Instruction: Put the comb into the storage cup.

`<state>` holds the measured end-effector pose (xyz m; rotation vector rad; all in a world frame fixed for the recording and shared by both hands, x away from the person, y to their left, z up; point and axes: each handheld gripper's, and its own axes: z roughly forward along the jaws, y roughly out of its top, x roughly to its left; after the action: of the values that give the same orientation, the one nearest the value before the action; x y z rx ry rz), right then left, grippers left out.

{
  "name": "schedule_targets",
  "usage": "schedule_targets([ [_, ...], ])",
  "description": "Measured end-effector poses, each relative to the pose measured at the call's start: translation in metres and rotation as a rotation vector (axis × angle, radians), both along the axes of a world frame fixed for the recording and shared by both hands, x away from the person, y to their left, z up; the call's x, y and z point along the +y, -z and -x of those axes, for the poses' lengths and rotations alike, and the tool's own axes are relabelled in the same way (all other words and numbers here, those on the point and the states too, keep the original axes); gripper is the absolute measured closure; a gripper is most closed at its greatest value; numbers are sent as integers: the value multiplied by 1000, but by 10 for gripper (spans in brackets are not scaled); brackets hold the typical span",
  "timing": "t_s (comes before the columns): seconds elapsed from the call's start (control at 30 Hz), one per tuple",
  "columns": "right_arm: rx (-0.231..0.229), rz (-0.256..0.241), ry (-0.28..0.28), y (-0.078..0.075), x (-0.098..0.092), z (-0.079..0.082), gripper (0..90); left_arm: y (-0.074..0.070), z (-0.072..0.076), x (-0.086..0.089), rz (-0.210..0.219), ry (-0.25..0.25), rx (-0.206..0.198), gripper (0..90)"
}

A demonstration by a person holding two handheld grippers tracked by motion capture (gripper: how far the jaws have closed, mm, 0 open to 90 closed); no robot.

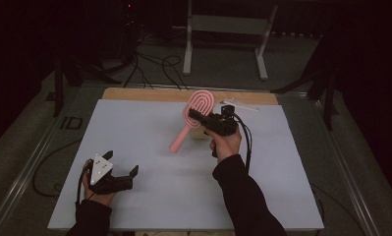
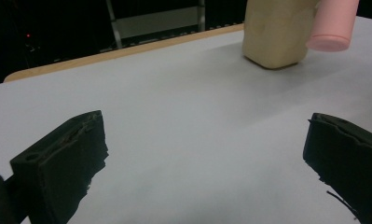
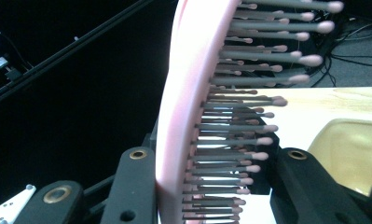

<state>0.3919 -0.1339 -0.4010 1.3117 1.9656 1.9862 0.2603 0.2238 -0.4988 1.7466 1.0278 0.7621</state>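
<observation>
Above the table's far side, my right gripper (image 1: pixel 199 117) clamps the pink hairbrush (image 1: pixel 196 114), handle slanting down toward my idle, spread left gripper (image 1: pixel 120 164).

A white sheet (image 1: pixel 149 147) covers the wooden table (image 1: pixel 134 94); a beige block (image 2: pixel 274 32) stands on it. A small white object (image 1: pixel 240 105) lies near the far edge; cables (image 1: pixel 159 66) trail across the floor beyond.

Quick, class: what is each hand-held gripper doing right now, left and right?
Left hand-held gripper: open, holding nothing, low over the white table sheet.
Right hand-held gripper: shut on the pink plastic hairbrush, gripping its bristled head.
</observation>
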Motion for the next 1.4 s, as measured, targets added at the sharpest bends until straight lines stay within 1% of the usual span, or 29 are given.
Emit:
schedule_targets([
  [0.1, -11, 19, 10, -2, 1, 0, 636, 0, 0, -1, -2, -1, -5, 2],
  [0.27, -7, 18, 17, -1, 0, -3, 636, 0, 0, -1, 1, -3, -7, 2],
  [0.4, 5, 6, 31, 1, -1, -6, 637, 0, 0, 0, 2, -7, -9, 2],
  [0.53, 1, 4, 40, 1, -3, -7, 637, 0, 0, 0, 2, -8, -10, 2],
  [0.73, 4, -30, 59, -2, -6, -8, 637, 0, 0, 0, 5, -7, -11, 2],
  [0.83, -15, -13, 75, -5, -7, -6, 637, 0, 0, 0, 3, -7, -10, 2],
  [0.97, -37, 15, 76, -10, -7, -6, 637, 0, 0, -1, 3, -6, -10, 2],
  [1.07, -48, 10, 78, -15, -8, -7, 637, 0, 0, 0, 3, -7, -11, 2],
  [1.1, -45, 1, 79, -16, -8, -7, 637, 0, 0, 0, 3, -7, -11, 1],
  [1.4, -55, 1, 95, -26, -10, -12, 637, 0, 0, 0, 1, -7, -12, 2],
])
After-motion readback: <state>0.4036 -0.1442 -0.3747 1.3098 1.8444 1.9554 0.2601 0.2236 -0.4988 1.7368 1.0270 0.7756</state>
